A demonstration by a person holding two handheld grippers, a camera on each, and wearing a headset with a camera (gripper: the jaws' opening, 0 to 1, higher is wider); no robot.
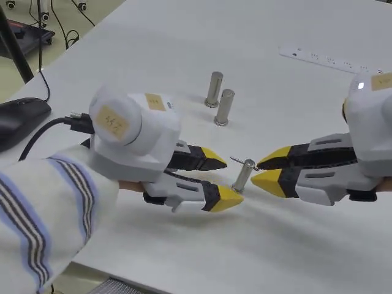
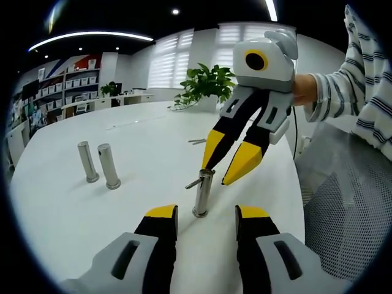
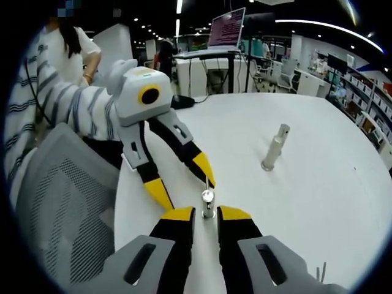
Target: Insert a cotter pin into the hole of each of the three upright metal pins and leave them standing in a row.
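Note:
A short metal pin (image 1: 243, 176) stands upright near the table's front, with a thin cotter pin (image 1: 236, 161) sticking sideways through its top. My left gripper (image 1: 228, 179) is open, its yellow tips on either side of this pin's base (image 2: 201, 195). My right gripper (image 1: 256, 171) faces it from the other side, jaws slightly apart, upper tip right at the pin's head (image 3: 208, 197). In the left gripper view the right gripper (image 2: 217, 174) hangs over the pin. Two more upright pins (image 1: 213, 89) (image 1: 224, 107) stand side by side farther back, with nothing through their tops.
A white strip like a ruler (image 1: 318, 58) lies at the far right. A black device (image 1: 18, 116) with a cable sits at the table's left edge. A few loose cotter pins (image 2: 197, 141) lie on the table. A mesh chair (image 3: 55, 196) stands beside the table.

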